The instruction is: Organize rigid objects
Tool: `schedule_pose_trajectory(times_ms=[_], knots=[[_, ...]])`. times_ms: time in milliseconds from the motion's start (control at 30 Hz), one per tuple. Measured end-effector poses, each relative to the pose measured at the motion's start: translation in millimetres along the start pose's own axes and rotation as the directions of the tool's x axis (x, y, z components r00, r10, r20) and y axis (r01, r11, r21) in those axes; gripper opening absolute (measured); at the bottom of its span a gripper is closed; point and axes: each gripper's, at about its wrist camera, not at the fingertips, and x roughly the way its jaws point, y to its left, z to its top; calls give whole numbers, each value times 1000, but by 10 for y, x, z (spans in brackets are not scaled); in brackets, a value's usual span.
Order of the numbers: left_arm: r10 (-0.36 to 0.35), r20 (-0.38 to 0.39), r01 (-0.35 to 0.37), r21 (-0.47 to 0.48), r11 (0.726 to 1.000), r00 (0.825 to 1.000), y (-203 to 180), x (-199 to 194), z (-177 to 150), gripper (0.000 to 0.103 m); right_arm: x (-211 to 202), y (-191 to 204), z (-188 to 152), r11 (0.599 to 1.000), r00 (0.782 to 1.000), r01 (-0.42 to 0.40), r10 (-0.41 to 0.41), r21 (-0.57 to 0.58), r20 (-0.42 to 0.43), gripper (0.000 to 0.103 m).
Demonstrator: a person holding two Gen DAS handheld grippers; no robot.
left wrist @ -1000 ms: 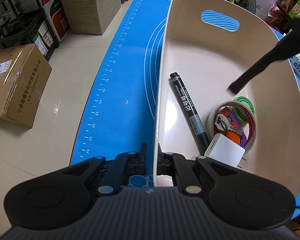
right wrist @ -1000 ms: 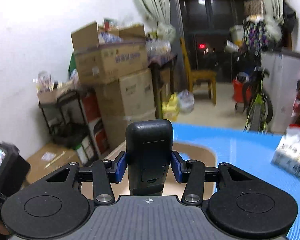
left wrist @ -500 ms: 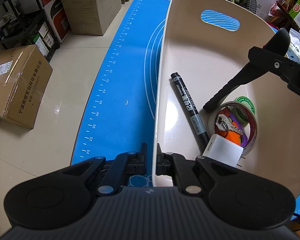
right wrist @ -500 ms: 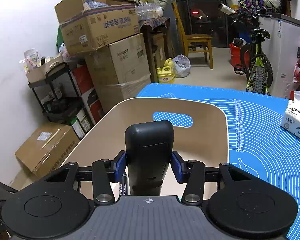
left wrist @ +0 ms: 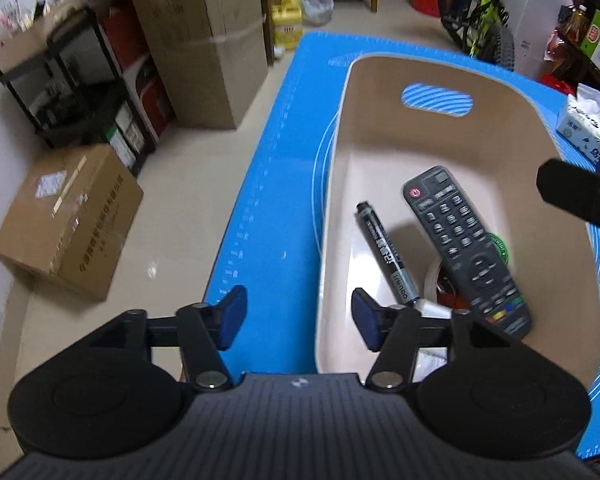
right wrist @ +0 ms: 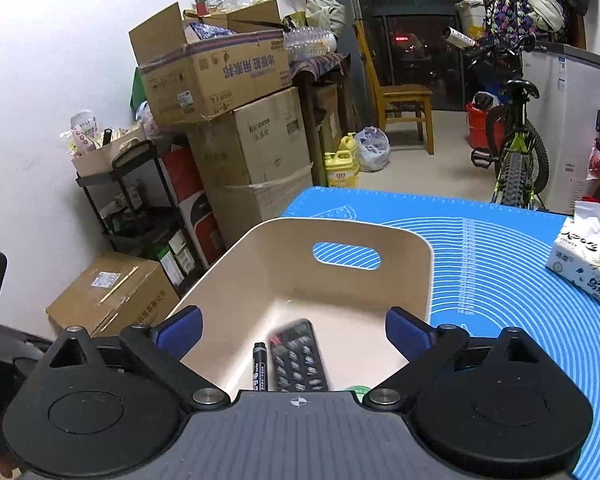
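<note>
1. Left wrist view: my left gripper [left wrist: 296, 316] has its fingers spread wide and holds nothing. The near left wall of the bin [left wrist: 452, 120] stands in the gap between the pads, untouched on either side. I judge the bin needs no steadying at this point, which is why I am not clamping it.

2. Same view: the remote [left wrist: 466, 250] lies face up inside the bin, buttons showing, its power end toward the handle slot. Its lower end rests propped on the tape roll [left wrist: 432, 280], so it sits tilted rather than flat on the floor. The marker [left wrist: 388, 256] lies just beside it on the left, roughly parallel. The long items line up along the bin's length, which I think leaves room for more.

3. Same view: the bin stands on the blue mat [left wrist: 268, 208], close to its left edge. The right gripper's finger [left wrist: 580, 196] pokes in above the bin's right rim, apart from the remote.

4. Right wrist view: my right gripper [right wrist: 296, 330] is open wide and empty, poised above the near end of the bin [right wrist: 328, 232]. The remote [right wrist: 298, 356] shows blurred below and between the fingers, next to the marker [right wrist: 260, 366], touching neither pad.

5. Same view: a tissue pack [right wrist: 586, 264] sits on the mat [right wrist: 500, 280], well apart to the right. It is soft, so I judge it no part of this job.
</note>
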Motion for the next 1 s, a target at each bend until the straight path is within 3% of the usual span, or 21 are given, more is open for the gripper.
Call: schedule_pose_trajectory(times_ms=[400, 1000], knots=[[5, 121, -15, 84, 996, 993, -403, -583, -186, 68, -852, -328, 39, 994, 996, 54, -61, 90, 70, 98], [-28, 215, -1, 134, 991, 976, -792, -1551, -769, 68, -2225, -305, -336, 985, 978, 159, -166, 63, 126, 101]])
